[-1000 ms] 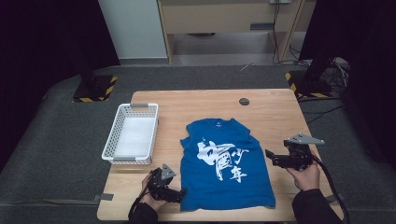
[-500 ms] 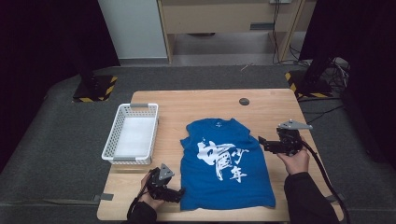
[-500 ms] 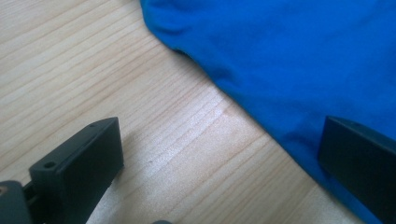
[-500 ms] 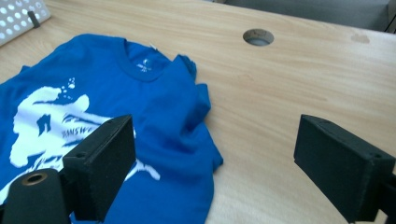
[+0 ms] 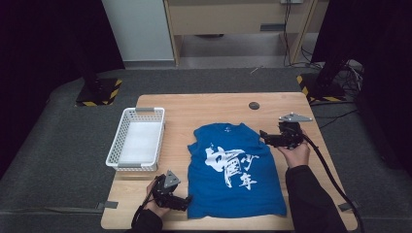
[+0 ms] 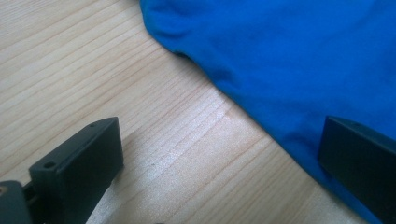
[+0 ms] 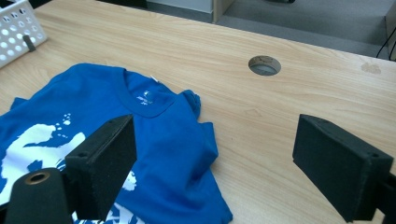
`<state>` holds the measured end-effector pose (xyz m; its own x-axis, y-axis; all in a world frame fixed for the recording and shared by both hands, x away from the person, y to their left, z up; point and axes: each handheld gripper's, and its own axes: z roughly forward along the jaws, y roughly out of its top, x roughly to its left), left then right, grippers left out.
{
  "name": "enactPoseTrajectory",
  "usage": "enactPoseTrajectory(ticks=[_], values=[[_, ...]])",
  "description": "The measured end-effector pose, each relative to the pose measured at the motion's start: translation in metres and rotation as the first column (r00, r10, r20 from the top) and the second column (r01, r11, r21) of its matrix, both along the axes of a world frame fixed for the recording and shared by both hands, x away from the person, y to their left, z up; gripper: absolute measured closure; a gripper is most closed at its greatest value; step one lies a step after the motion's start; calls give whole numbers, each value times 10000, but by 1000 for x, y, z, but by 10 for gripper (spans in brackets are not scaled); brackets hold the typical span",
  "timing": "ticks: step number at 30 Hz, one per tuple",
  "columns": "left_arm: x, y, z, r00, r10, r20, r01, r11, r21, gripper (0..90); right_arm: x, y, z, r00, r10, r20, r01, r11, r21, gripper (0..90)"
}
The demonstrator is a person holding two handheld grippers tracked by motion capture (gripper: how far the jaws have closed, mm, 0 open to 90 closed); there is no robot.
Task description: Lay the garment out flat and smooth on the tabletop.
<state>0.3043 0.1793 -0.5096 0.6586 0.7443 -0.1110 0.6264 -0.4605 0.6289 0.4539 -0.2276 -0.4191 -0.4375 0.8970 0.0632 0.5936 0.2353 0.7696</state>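
Shirt: a blue T-shirt (image 5: 235,172) with white print lies flat, print up, on the bench (image 5: 204,109), collar away from the person, hem near the front edge.
Left gripper: the left gripper (image 5: 182,201) sits low at the shirt's near left corner; in its own view the fingers (image 6: 84,163) stand wide apart, one over bare wood, the other over the hem edge, nothing pinched.
Right gripper: the right gripper (image 5: 265,136) hovers just beside the shirt's right shoulder, fingers (image 7: 105,161) spread wide and empty, the crumpled sleeve ahead of them.
Basket: a white basket (image 5: 138,141) stands left of the shirt, apart from it.
Risk, left: judging by the finger over wood, closing here could catch only the top layer or miss the hem, so the corner would slip out when lifted.
Risk, right: the bunched sleeve could be gripped instead of the shoulder seam, dragging the shirt askew.
Risk, both: uneven pulls would wrinkle the flat cloth.
Hard to see: whether the left fingers touch the bench cannot be told; the shirt's underside and back layer are hidden; the right sleeve's folds are unclear.
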Motion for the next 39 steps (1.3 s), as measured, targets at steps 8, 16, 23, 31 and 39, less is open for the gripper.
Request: enactPoseTrajectory(ticks=[8, 16, 23, 31, 39], values=[[-1, 0, 0, 10000, 40, 48, -40, 10000, -26, 0, 13, 7, -11, 9998, -151, -102, 150, 9999, -53, 145], [-1, 0, -1, 10000, 30, 89, -30, 10000, -61, 0, 22, 12, -28, 9989, -174, -440, 172, 9998, -66, 170], [-1, 0, -1, 9999, 30, 112, -29, 10000, -88, 0, 29, 17, -46, 9965, -78, -835, 81, 10000, 33, 227], [-1, 0, -1, 9999, 38, 98, -37, 10000, -73, 0, 36, 21, -70, 9869, -58, -1613, 66, 10000, 45, 287], [-1, 0, -1, 9999, 15, 114, -14, 10000, -87, 0, 38, 25, -85, 9818, -141, -1892, 111, 9998, -165, 430]])
